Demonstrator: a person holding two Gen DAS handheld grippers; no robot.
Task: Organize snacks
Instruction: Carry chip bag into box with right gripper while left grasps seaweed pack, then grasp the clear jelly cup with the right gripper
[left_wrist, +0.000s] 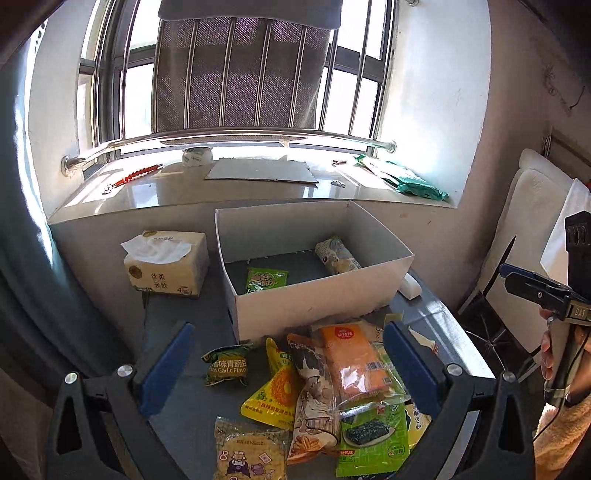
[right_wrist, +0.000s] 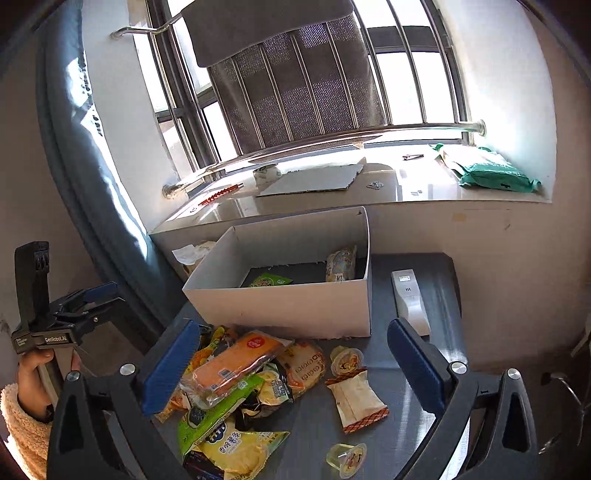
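Note:
A white open box (left_wrist: 306, 299) (right_wrist: 280, 306) stands on the grey table. It holds a small green packet (left_wrist: 266, 279) (right_wrist: 269, 279) and a pale printed packet (left_wrist: 338, 254) (right_wrist: 340, 264). A pile of snack packets lies in front of the box, topped by an orange packet (left_wrist: 351, 358) (right_wrist: 240, 360). A green pea packet (left_wrist: 226, 363) lies at the pile's left. My left gripper (left_wrist: 288, 365) is open and empty above the pile. My right gripper (right_wrist: 295, 362) is open and empty above the pile's right side, near a beige wrapped snack (right_wrist: 356, 400) and two jelly cups (right_wrist: 345, 358).
A tissue pack (left_wrist: 166, 262) stands left of the box. A white remote-like device (right_wrist: 410, 299) lies right of the box. The windowsill behind holds a cardboard sheet (left_wrist: 262, 170), tape roll (left_wrist: 197, 156) and green bag (right_wrist: 491, 168). A blue curtain hangs at the left.

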